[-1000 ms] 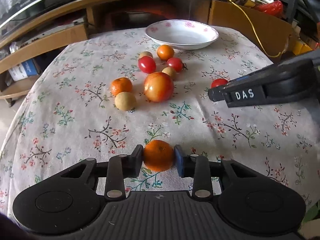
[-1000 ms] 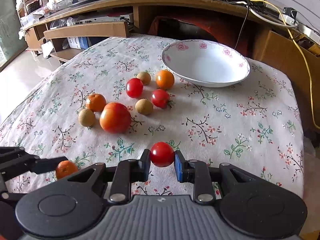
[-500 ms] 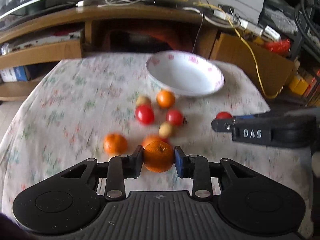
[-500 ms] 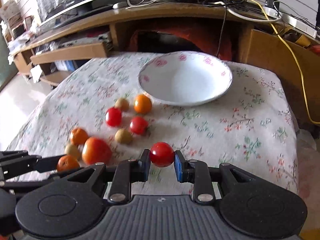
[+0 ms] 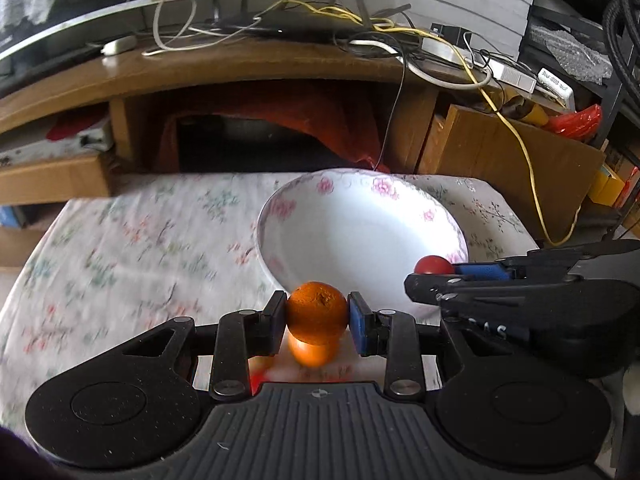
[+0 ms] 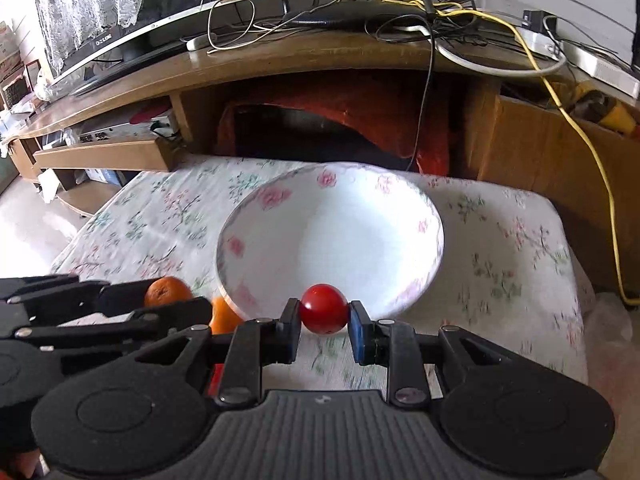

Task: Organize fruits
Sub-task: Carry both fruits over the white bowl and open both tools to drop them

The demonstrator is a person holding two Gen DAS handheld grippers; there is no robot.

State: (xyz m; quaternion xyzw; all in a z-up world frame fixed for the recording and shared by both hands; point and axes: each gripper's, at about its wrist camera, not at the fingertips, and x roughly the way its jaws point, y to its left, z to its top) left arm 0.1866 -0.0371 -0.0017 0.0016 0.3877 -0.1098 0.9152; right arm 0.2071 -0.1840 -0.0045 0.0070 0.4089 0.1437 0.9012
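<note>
1. Orange mandarin (image 5: 317,312) sits clamped between the two pads of the left gripper (image 5: 317,318); the fingers (image 5: 274,322) press on its left and right sides and it is lifted clear of the desk (image 5: 140,248).
2. The mandarin is nearly round, so no long axis can be told; a dimpled spot on its skin faces up toward the camera.
3. A second orange fruit (image 5: 312,350) lies on the floral cloth directly below the held mandarin, partly hidden by it.
4. The right gripper (image 6: 324,318) is closed on a red cherry tomato (image 6: 323,314), held by its sides above the cloth.
5. The tomato is also close to round; which way its stem end points cannot be told.
6. A white bowl (image 6: 424,216) with pink flowers on its rim stands on the desk just beyond both held fruits.
7. In the left wrist view, the right gripper and its tomato (image 5: 434,266) appear at the near right rim of the bowl (image 5: 276,208).
</note>
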